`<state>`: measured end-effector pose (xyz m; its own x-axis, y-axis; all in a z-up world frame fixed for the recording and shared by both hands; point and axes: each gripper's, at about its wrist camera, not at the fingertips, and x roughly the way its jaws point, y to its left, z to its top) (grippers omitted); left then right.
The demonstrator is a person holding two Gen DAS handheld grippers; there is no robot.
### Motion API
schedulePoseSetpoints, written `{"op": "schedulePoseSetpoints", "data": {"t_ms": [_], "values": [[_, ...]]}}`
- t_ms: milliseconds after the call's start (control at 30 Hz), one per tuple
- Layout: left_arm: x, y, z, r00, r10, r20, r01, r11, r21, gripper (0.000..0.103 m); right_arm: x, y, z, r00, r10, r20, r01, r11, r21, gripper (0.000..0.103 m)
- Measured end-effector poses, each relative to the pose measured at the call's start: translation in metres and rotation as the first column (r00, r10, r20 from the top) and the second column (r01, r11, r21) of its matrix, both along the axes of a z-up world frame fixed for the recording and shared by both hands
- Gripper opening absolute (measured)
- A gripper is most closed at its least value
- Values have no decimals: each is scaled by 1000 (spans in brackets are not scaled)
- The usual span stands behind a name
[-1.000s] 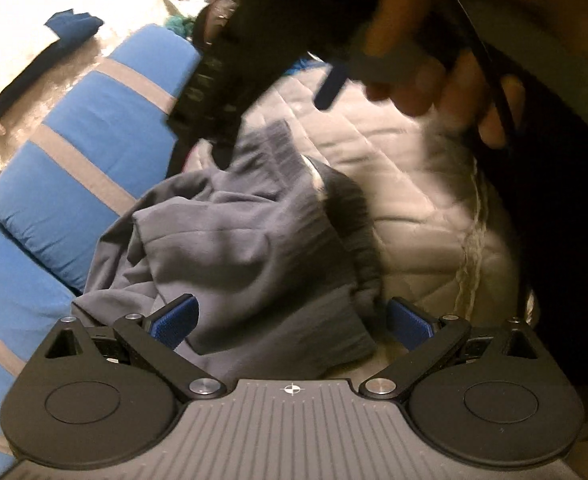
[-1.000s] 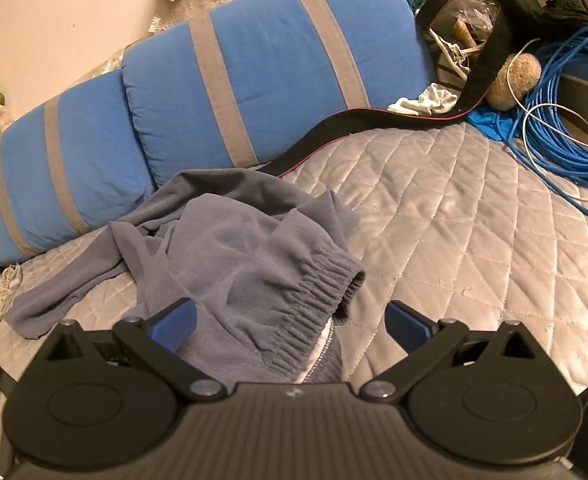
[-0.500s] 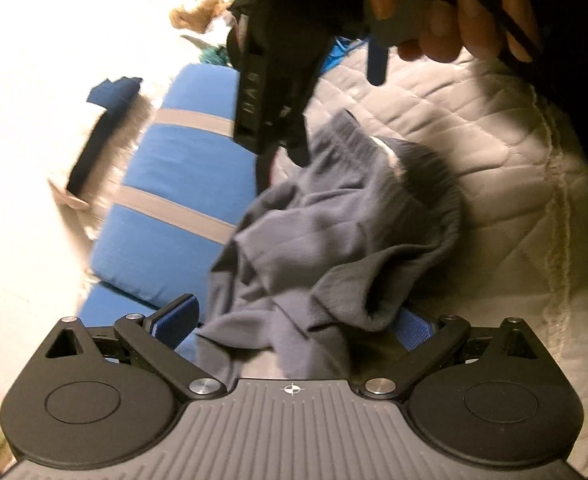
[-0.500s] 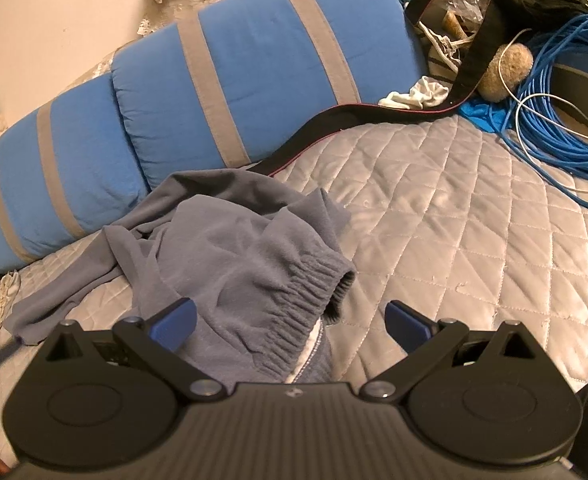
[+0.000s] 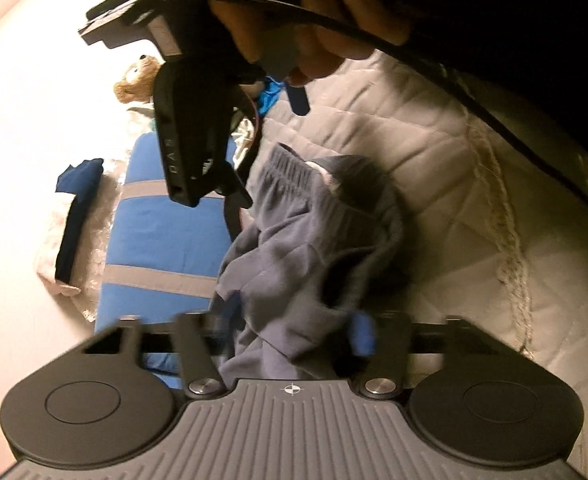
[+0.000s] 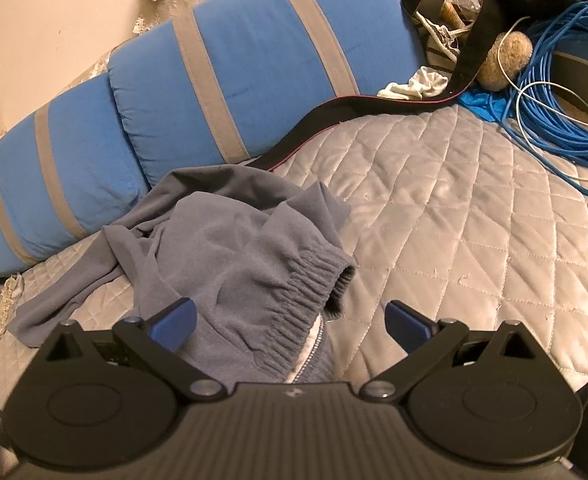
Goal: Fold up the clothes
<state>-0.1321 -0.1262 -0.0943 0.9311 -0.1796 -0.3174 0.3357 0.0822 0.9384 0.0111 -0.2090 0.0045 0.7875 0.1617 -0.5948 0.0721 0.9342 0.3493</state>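
A crumpled grey-blue fleece garment [image 6: 238, 264] with an elastic cuff and a zip lies on the quilted bed cover [image 6: 453, 220]. It also shows in the left wrist view [image 5: 313, 256]. My left gripper [image 5: 297, 332] has its jaws narrowed onto a bunched edge of the garment, with motion blur. My right gripper [image 6: 290, 320] is open, its fingers either side of the cuff, just above the cloth. The right gripper also shows from the side in the left wrist view [image 5: 222, 152], held by a hand above the garment's far end.
A blue bolster with grey stripes [image 6: 214, 80] lies along the bed behind the garment. A black strap [image 6: 333, 116], a coil of blue cable [image 6: 553, 120], a white sock [image 6: 417, 84] and a soft toy [image 6: 505, 56] lie at the far right.
My left gripper's jaws have closed from wide open onto the garment's edge, and its view has swung left. The right gripper has moved slightly forward over the cuff, still open.
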Motion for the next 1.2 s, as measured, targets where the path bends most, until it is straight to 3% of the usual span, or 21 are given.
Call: {"op": "schedulePoseSetpoints", "data": {"t_ms": [100,267,500,633,967,1200], "values": [[-4,3,1,999,-32,-18,32,999,1,12,2,-3,-1,1000,-4,-1,5,1000,12,103],[-11,15,7,999,-23,-48,23,1000,-2,9,6,-16,-4,999,-38,-14,39,995,93,103],[-25,55,21,995,94,-31,-95,995,-12,8,11,-42,-18,993,-63,-104,94,941,325,103],[-29,76,37,987,162,-17,-162,987,-19,8,11,-45,-23,990,-65,-128,108,925,364,103],[-21,95,92,963,271,15,-263,946,-190,8,11,-47,-34,985,-42,-167,117,876,467,103],[-14,95,111,952,306,2,-294,919,-263,8,18,-53,-42,985,-58,-162,142,806,575,103]]}}
